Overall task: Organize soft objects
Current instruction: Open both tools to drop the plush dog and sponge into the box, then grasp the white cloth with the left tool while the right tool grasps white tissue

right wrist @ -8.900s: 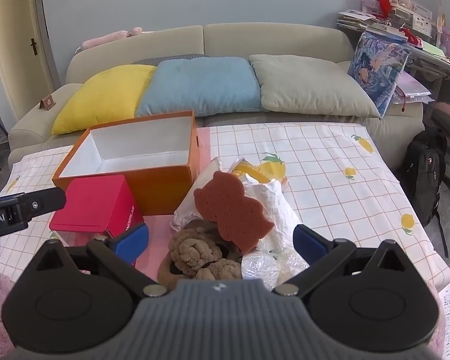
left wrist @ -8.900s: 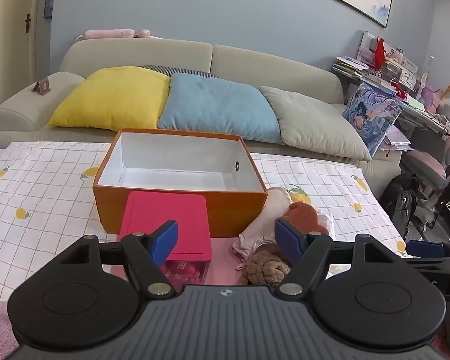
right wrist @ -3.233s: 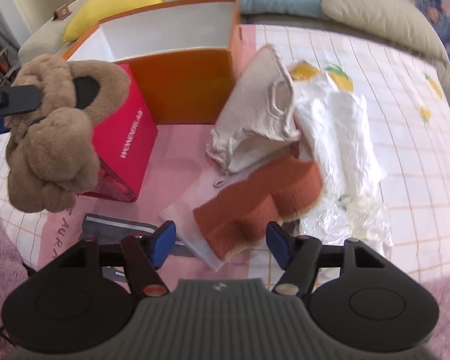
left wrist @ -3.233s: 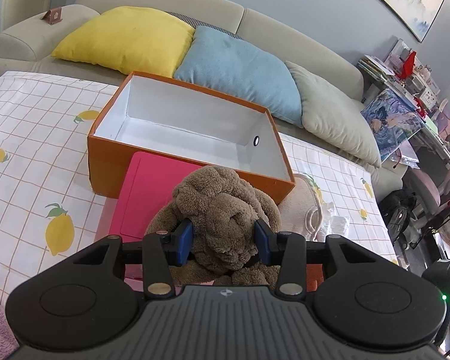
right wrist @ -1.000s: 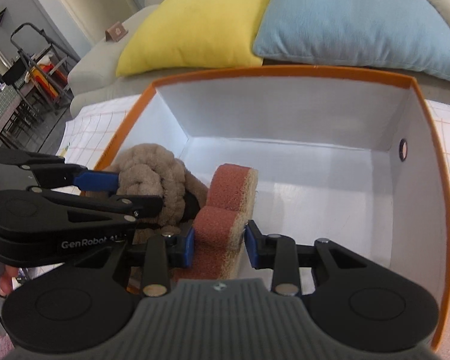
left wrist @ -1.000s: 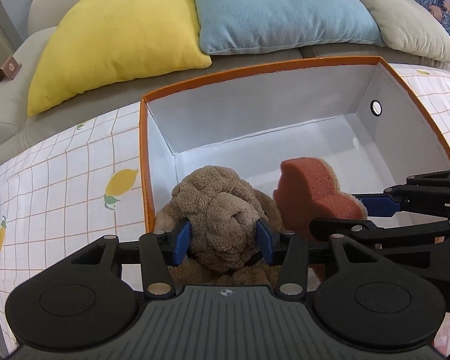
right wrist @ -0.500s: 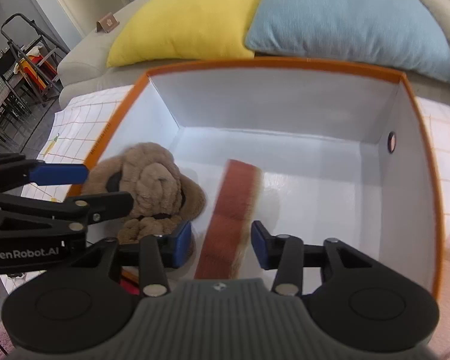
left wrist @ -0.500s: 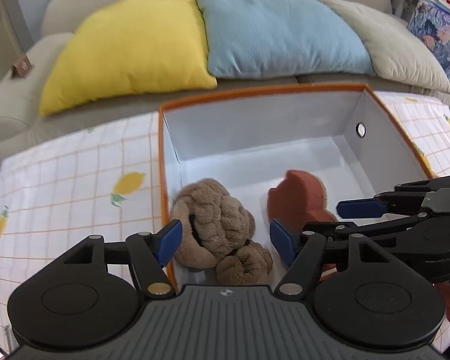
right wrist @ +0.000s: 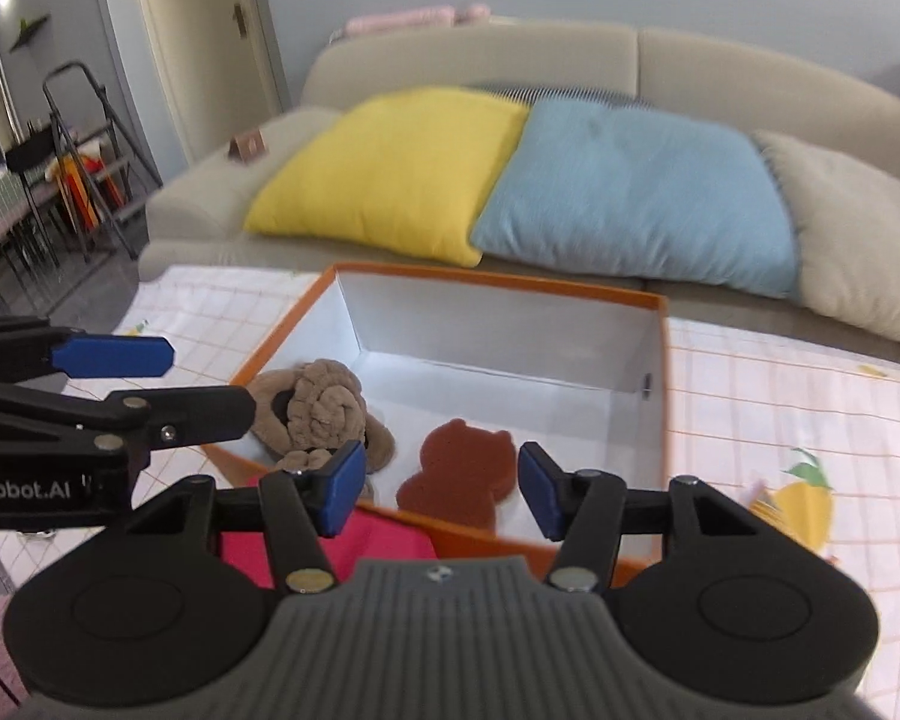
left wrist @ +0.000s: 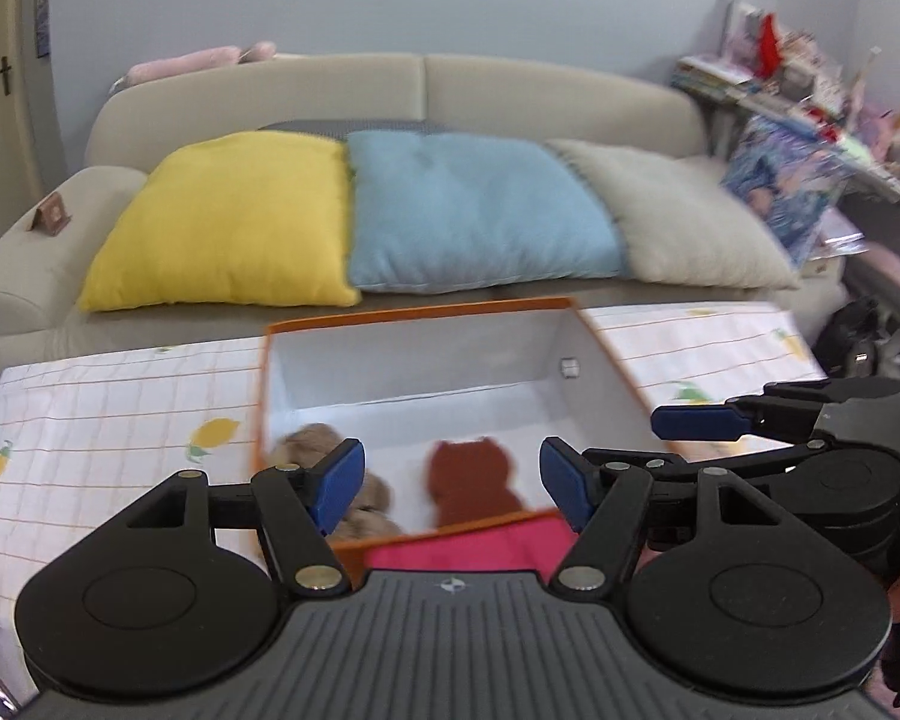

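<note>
Tongs: left tongs (left wrist: pixel 452 492) and right tongs (right wrist: pixel 441 489) both released, holding nothing, near the box's near edge.
Done: plush toy (right wrist: pixel 321 411) and brown sponge (right wrist: pixel 459 471) lie inside the orange box (right wrist: pixel 663 360).
Left: other soft items not visible; likely more remain.

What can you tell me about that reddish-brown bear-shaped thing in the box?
The sponge is a flat, rust-brown piece cut like a bear, with two small ears on top and a porous, foamy look. It lies flat on the white floor of the orange box, near the front wall, right of the plush toy without touching it. Neither gripper holds it.
</note>
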Demonstrator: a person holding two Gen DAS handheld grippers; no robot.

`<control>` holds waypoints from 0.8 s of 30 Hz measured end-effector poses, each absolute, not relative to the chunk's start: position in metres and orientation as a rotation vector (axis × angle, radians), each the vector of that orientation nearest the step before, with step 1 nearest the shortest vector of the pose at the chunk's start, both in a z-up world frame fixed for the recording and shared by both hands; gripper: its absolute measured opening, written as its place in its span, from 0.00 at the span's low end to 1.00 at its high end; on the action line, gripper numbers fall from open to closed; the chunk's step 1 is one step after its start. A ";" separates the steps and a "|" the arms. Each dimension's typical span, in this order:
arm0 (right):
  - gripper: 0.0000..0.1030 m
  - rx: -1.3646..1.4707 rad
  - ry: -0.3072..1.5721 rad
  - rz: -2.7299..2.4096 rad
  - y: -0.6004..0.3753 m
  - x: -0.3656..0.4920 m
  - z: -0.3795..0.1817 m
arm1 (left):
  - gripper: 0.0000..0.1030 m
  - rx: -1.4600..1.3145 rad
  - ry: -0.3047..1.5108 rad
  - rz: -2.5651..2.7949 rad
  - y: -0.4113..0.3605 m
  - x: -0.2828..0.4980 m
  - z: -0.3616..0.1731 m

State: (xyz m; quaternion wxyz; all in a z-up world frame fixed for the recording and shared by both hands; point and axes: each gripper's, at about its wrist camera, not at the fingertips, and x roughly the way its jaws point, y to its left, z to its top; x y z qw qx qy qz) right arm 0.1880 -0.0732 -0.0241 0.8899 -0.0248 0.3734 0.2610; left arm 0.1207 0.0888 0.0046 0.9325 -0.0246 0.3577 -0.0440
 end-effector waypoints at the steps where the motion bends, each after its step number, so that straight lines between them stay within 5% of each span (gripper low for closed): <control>1: 0.54 -0.043 0.765 0.537 -0.082 0.179 -0.021 | 0.76 -0.062 0.726 -0.104 0.084 0.115 0.006; 10: 0.55 -0.022 0.791 0.377 -0.164 0.108 -0.033 | 0.76 -0.169 0.748 -0.194 0.048 0.078 0.003; 24: 0.64 0.140 1.053 0.123 -0.251 0.058 -0.109 | 0.75 -0.152 0.962 -0.337 -0.017 0.059 -0.074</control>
